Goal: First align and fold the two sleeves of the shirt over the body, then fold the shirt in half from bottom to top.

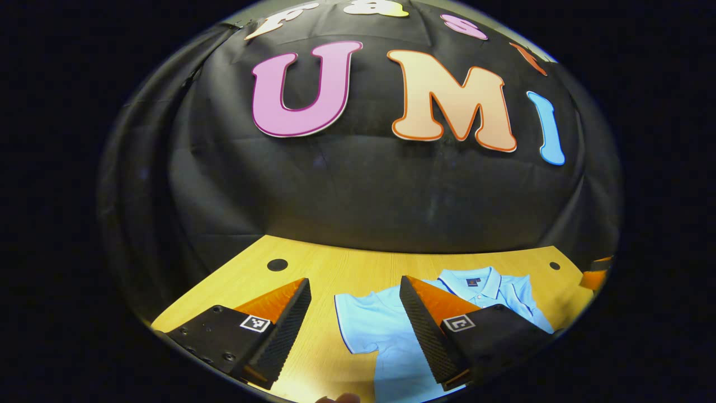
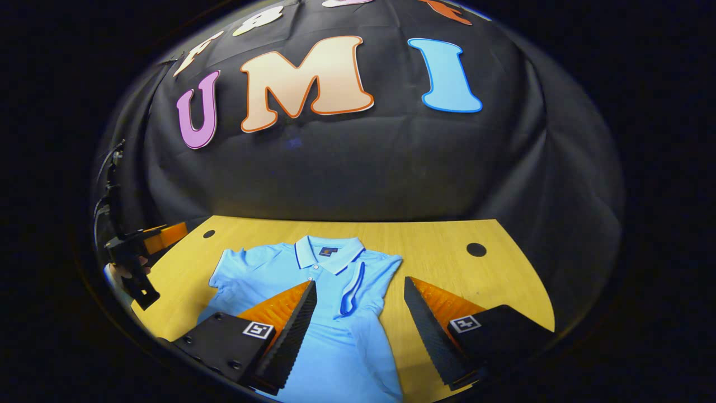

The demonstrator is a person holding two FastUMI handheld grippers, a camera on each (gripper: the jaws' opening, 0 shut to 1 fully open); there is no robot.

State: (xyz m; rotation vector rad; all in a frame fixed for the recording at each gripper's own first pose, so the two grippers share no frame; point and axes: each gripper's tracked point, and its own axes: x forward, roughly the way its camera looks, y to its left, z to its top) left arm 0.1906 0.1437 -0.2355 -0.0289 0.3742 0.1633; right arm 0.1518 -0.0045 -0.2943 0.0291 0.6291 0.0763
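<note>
A light blue polo shirt (image 2: pixel 330 313) lies flat, collar (image 2: pixel 329 253) toward the booth wall, on a wooden table (image 2: pixel 447 246). One sleeve (image 2: pixel 361 285) is folded over the body; the other sleeve (image 1: pixel 358 322) is spread out. Both grippers hover above the shirt, left gripper (image 1: pixel 355 327) and right gripper (image 2: pixel 361 330) each wide apart, holding nothing. A careless pinch could drag the body and undo the fold.

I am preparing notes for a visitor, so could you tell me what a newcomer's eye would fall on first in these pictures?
The light blue polo shirt stands out first, lying collar-away on the yellow wooden table. In the right gripper view one sleeve already lies folded over the body, while in the left gripper view the other sleeve lies spread flat. Both the left gripper and the right gripper hover open above the cloth.
</note>
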